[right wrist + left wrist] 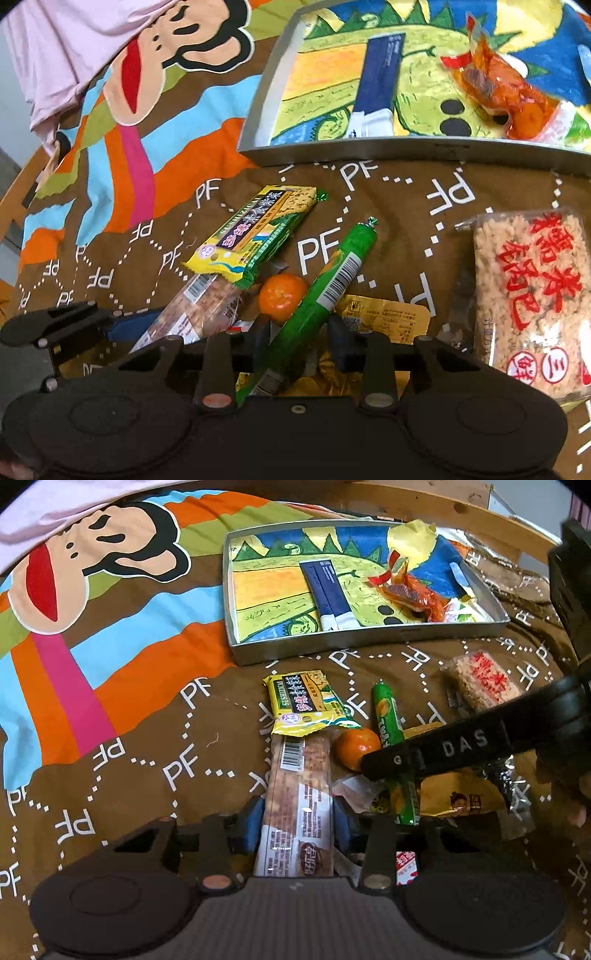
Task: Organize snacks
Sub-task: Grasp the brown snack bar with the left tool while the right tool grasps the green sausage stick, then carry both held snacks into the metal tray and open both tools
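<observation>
My left gripper (298, 827) is shut on a long clear-wrapped biscuit bar (299, 775) that lies on the brown cloth; its blue pads (255, 829) press both sides. My right gripper (300, 341) straddles a green sausage stick (328, 284) lying slantwise between its pads (340, 345), with a gap still showing on the right side. In the left wrist view the right gripper's black finger (443, 747) crosses over the same stick (386, 712). Beside both lie a small orange (282, 297) and a yellow-green cracker pack (255, 236).
A metal tray (369, 642) with a cartoon liner holds a navy sachet pair (327, 590) and an orange-red packet (410, 594). A rice-cake pack with red writing (532, 291) lies to the right. A yellow pouch (458, 794) sits under the pile. Wooden frame (443, 506) behind.
</observation>
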Demonstrator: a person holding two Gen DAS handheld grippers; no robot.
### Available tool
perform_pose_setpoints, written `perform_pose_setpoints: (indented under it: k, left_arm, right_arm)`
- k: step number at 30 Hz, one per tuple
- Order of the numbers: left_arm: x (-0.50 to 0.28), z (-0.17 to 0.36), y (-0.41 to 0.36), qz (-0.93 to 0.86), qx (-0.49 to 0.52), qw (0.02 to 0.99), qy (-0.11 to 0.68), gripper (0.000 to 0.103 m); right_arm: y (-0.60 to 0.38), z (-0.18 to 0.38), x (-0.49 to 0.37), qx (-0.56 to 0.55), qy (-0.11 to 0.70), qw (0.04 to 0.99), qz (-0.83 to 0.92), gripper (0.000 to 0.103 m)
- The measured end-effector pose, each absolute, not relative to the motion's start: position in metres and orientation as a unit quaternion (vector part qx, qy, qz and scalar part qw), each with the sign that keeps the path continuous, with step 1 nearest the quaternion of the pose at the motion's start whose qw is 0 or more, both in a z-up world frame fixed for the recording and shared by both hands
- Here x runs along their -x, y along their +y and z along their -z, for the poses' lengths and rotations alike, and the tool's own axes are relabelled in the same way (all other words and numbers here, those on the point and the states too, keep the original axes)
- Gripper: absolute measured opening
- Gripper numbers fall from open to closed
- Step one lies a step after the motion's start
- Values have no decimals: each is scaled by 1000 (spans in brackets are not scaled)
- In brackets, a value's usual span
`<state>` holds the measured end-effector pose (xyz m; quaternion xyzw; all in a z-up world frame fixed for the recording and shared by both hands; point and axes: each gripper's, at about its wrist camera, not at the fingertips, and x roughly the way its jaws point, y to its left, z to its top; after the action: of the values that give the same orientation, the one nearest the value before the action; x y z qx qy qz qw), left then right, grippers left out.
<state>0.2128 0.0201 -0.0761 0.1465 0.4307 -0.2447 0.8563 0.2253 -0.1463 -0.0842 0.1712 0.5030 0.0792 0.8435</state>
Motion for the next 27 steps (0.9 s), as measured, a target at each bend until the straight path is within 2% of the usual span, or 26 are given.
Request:
perform_pose_setpoints:
  k: [3, 8, 10, 17, 27]
  left_arm:
    - [-214, 80, 17, 237, -150, 855, 437, 45]
    - [-212, 75, 17, 230, -144, 857, 439, 43]
    - [-212, 74, 15, 219, -139, 855, 450, 43]
    - [-197, 64, 13, 185, -117, 853, 473, 42]
    - [-168, 43, 15, 164, -90, 855, 483, 42]
  right_arm:
    - [-144, 86, -227, -173, 500, 845, -81, 37]
    - [-145, 84, -222, -189, 501, 841, -75, 25]
    - [-148, 83, -220, -206, 502, 837, -71, 24]
    - [-165, 84, -211, -309, 513, 798, -70, 23]
    - [-171, 55, -181, -294, 482, 820, -94, 20]
